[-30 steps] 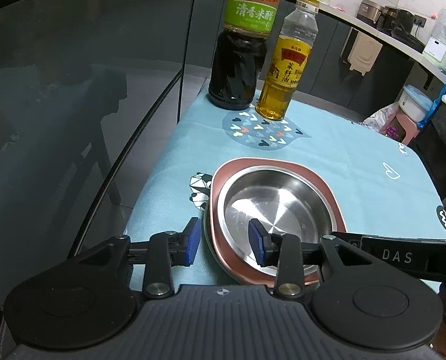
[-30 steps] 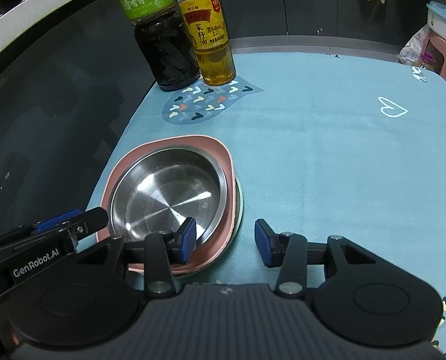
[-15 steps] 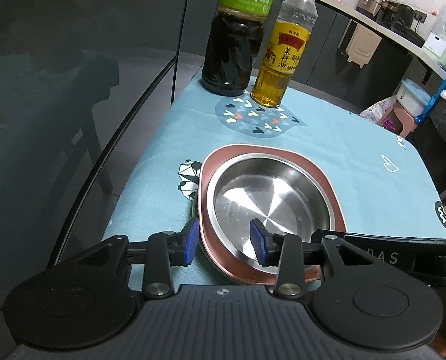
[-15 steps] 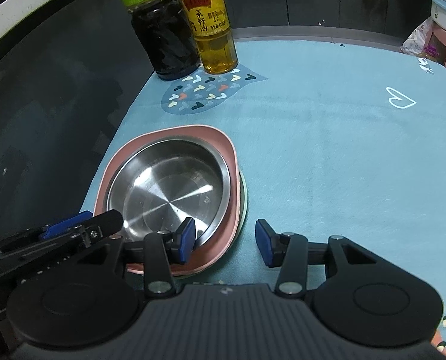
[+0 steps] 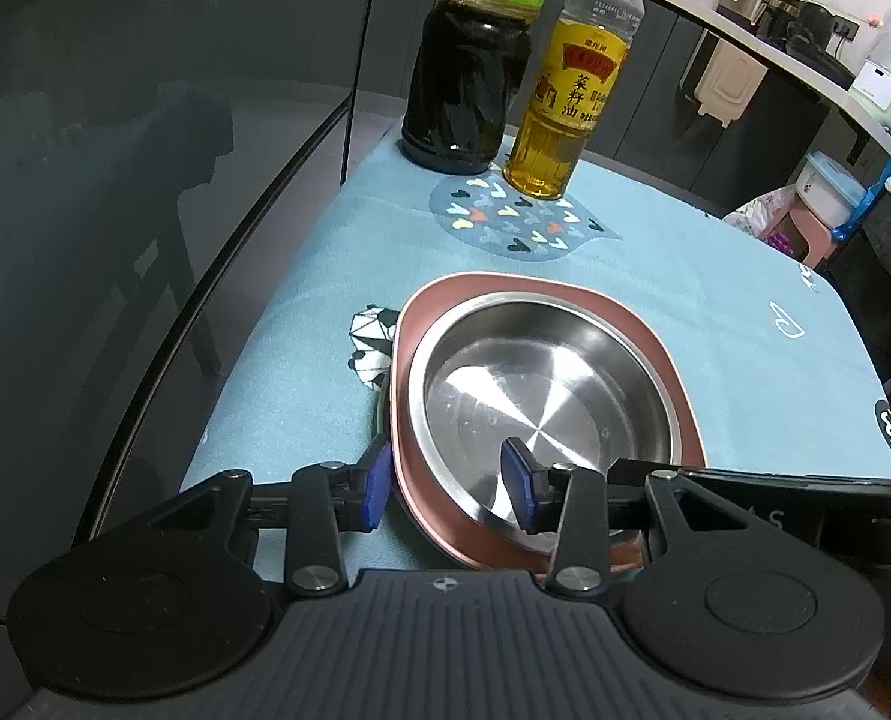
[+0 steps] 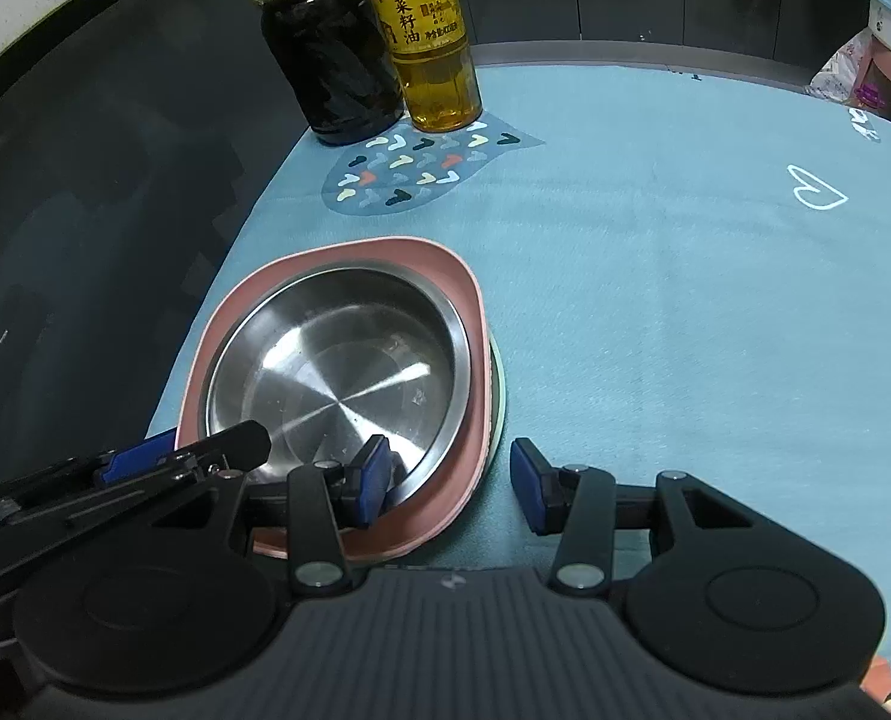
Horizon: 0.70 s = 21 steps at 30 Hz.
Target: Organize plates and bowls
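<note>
Stack: steel bowl (image 5: 541, 402) sits in pink plate (image 5: 673, 384), on blue cloth (image 6: 655, 300), near cloth's left edge.
L view only: counter w/ appliances (image 5: 793, 6) behind; panda print (image 5: 370, 348) beside plate.
R view only: greenish rim (image 6: 498, 384) under plate's right side; white heart (image 6: 817, 192) on cloth.
Both: dark bottle (image 5: 466, 78), oil bottle (image 5: 565, 102) at back, touching.
L gripper (image 5: 448, 492): tilted down, jaws opening, astride stack's near-left rim, pads not pressing.
R gripper (image 6: 451, 483): tilted down, jaws mid-wide, astride near-right rim, no squeeze.
</note>
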### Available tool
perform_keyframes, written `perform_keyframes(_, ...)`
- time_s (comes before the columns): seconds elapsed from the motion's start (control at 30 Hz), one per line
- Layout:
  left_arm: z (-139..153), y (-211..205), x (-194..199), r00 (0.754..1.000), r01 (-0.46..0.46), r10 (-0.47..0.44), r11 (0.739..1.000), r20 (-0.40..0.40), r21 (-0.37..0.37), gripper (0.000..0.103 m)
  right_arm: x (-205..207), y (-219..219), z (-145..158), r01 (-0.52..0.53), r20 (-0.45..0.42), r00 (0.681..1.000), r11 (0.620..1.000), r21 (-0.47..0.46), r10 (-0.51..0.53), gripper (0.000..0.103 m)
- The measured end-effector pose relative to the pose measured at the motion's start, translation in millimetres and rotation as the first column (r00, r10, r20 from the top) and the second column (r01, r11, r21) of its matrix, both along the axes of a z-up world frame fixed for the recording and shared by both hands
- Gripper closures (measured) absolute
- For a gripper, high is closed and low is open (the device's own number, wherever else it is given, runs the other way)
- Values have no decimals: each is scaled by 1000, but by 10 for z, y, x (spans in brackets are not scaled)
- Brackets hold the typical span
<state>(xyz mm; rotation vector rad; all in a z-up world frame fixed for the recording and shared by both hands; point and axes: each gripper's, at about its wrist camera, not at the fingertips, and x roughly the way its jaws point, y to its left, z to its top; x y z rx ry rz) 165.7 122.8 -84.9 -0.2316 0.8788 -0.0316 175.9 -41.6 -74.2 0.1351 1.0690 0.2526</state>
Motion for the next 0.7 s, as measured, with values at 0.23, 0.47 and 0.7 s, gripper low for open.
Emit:
perform_keyframes(0.23, -13, -21, -4, 1000, -4, 3, 1000, 14, 13, 66, 25, 11, -43, 2, -1, 1000, 1000, -4, -2, 57)
perform_keyframes(0.47, -8, -52, -46, 999, 20, -21, 999, 30, 49, 71, -7, 66, -49, -34, 26, 999, 999, -36, 35, 62)
perform_keyframes(0.7, 54, -38, -72, 998, 26, -28, 999, 48, 42, 71, -20, 45, 5, -28, 38, 999, 999, -30, 29, 63)
